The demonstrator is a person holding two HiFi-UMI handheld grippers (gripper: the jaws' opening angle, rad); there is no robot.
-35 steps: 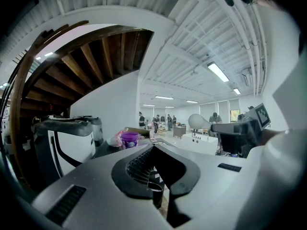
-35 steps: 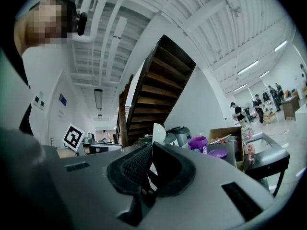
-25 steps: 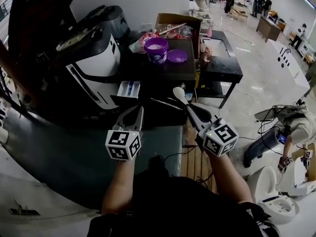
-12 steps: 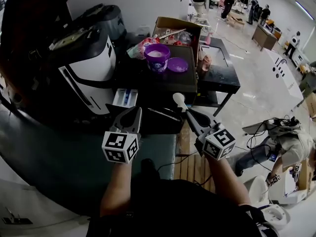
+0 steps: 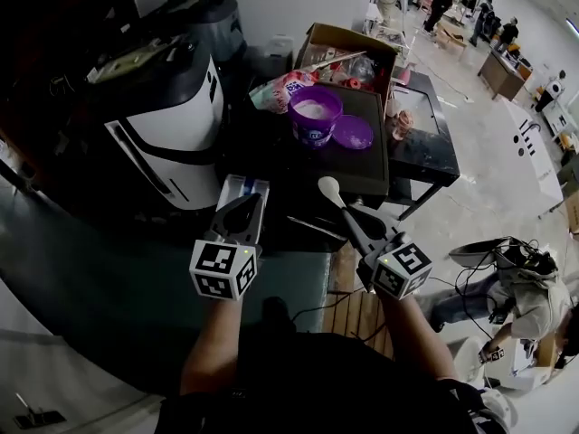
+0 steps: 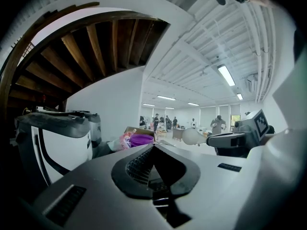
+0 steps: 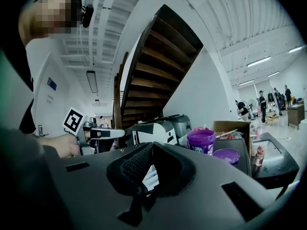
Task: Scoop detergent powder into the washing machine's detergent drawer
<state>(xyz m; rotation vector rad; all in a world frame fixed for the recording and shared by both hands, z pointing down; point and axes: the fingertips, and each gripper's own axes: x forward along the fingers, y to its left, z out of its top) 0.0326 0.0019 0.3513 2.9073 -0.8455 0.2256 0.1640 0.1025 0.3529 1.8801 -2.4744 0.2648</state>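
**White scoop in the right jaws: bearing to tub and drawer**

Plastic scoop point(image 5: 327, 186) is clamped by its handle in my right gripper point(image 5: 355, 224). The jaws are closed on the handle and the bowl projects beyond the tips. The scoop's long axis runs from the jaws forward and slightly left. The bowl end is away from me and points toward the purple detergent tub point(image 5: 315, 120). The tub stands upright and uncovered on the black table point(image 5: 362, 174), with pale powder visible inside. Its lid point(image 5: 353, 136) lies just beside it on the right. Bowl and tub are apart, with bare table between them.

My left gripper point(image 5: 246, 208) is closed on nothing: its own view shows the jaws meeting with no object between them. In the head view its tips overlap the detergent drawer point(image 5: 232, 188), which stands open from the washing machine point(image 5: 172, 125). The drawer's long axis runs out from the machine front toward me. The drawer lies left of the scoop bowl, near it but not touching.

No view shows whether the bowl carries powder. Judgement: an empty bowl calls for a straight advance along the scoop's own axis into the tub. A loaded bowl calls for a level traverse left to the drawer. The right gripper does either, while the left, being nearer the drawer, should clear it
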